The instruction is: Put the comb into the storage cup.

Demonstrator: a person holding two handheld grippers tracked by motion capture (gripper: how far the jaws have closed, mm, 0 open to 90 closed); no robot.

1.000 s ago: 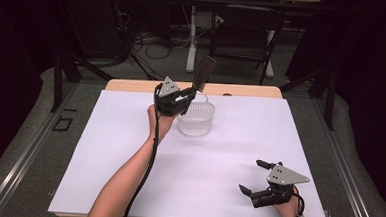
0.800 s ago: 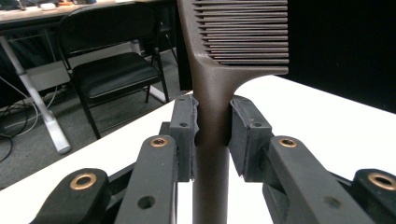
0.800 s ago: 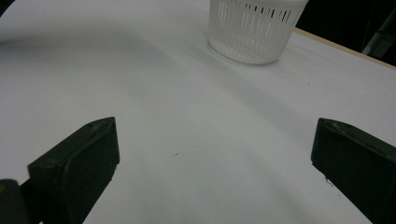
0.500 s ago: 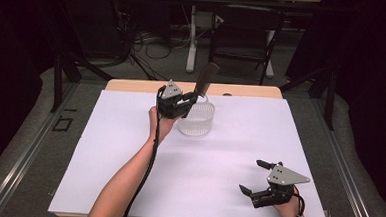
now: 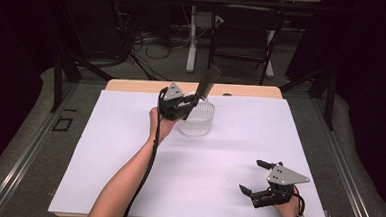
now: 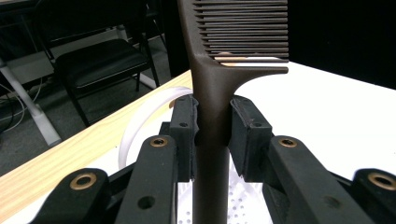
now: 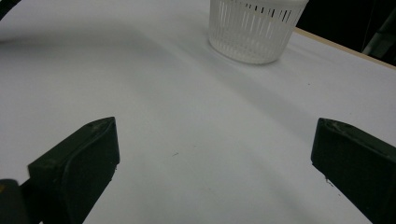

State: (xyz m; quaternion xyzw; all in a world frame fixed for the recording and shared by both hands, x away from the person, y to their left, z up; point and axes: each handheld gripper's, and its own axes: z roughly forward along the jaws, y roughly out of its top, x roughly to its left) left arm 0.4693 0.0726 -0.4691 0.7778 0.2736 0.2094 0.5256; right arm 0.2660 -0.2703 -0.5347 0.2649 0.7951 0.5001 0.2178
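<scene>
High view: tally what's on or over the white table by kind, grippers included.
Comb, dark brown, clamped in the left gripper above the basket: 1
Basket, white slotted plastic: 1
Grippers, counting the open, empty right gripper: 2
Total: 4

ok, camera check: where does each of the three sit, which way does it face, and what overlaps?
High view: above the person's side, looking forward and down on the table; both forearms, left gripper, right gripper.
Left gripper view: rides the left gripper, looking along its fingers, clamped on a brown comb.
Right gripper view: rides the right gripper, low over the table, fingers apart, facing the white basket.
Shared: the basket appears in the high and right gripper views.
</scene>
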